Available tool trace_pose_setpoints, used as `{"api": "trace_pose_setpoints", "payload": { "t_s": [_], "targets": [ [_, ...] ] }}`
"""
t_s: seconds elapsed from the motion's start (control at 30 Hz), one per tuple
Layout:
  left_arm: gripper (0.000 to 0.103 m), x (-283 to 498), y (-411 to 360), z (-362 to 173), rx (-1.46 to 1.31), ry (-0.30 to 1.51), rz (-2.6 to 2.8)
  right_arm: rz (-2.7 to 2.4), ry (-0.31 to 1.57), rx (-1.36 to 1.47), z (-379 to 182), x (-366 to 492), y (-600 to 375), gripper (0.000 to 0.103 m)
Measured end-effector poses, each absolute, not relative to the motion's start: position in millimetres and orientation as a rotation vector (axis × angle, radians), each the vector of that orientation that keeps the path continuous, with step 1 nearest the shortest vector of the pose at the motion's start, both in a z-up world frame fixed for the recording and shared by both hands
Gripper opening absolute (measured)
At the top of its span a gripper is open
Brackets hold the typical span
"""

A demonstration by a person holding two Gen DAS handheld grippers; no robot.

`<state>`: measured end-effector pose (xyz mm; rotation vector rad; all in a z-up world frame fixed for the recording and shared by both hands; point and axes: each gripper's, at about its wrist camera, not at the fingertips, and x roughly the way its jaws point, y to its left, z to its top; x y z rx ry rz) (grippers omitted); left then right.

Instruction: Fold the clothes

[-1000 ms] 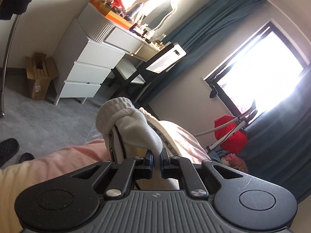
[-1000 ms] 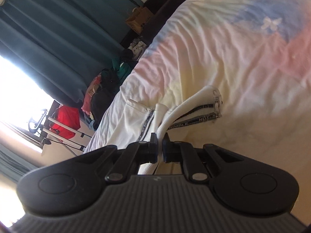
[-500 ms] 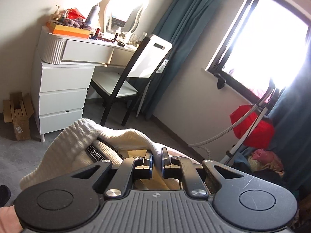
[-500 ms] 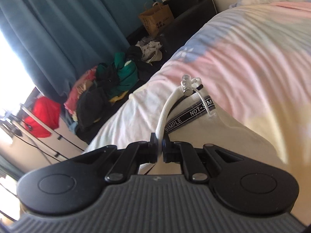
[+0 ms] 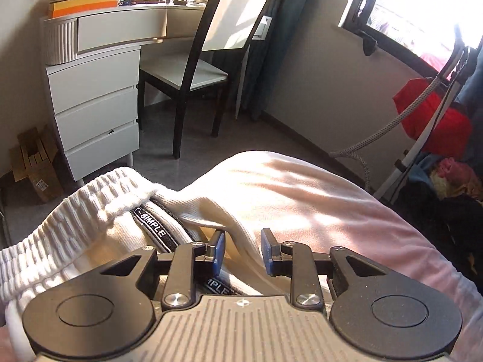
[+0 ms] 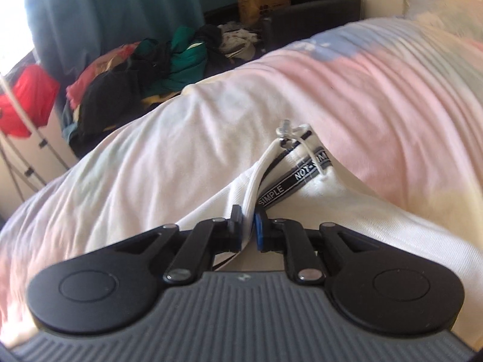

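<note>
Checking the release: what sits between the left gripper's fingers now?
Left wrist view: a loose fold of the white garment lies between the open left gripper fingers, unclamped.

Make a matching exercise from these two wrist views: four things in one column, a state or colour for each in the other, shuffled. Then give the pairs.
Things:
1. left gripper
2. right gripper
3. chair
4. cardboard box

States or colours:
A. shut on a white fold of the white garment
B. brown, on the floor beside the white drawers
C. open, jaws apart over the garment
D. dark frame, white seat and back, at the dressing table

Pairs: 1-C, 2-A, 3-D, 4-B
</note>
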<state>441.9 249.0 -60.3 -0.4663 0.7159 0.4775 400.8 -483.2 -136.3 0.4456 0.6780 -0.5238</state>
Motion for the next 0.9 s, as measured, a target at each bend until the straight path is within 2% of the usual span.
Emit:
{"api": "trace_pose_setpoints", "payload": {
  "t_s": [0.03, 0.07, 0.13, 0.23, 0.37, 0.5, 0.7, 0.9],
  "targets": [
    [0.048, 432, 247, -53, -0.460, 0.710, 0.466, -0.504, 0.667, 0.440, -129, 393, -481, 0.031],
    [0.063, 421, 245, -47, -0.453, 0.703, 0.455, -0.485, 0.655, 0.434, -122, 385, -480, 0.059],
    [0.074, 401, 240, -33, -0.439, 0.690, 0.433, -0.472, 0.616, 0.435, -107, 363, -474, 0.089],
    [0.083, 368, 235, -15, -0.430, 0.681, 0.401, -0.456, 0.587, 0.431, -86, 330, -465, 0.086],
    [0.083, 318, 236, -4, -0.463, 0.703, 0.388, -0.426, 0.554, 0.469, -64, 282, -456, 0.086],
    [0.088, 263, 245, -9, -0.549, 0.719, 0.409, -0.342, 0.525, 0.601, -66, 233, -463, 0.086],
    [0.088, 212, 262, -59, -0.752, 0.754, 0.547, -0.217, 0.570, 0.882, -125, 184, -476, 0.087],
    [0.086, 217, 275, -97, -0.904, 0.696, 0.563, -0.241, 0.622, 1.048, -176, 188, -479, 0.088]
  ]
}}
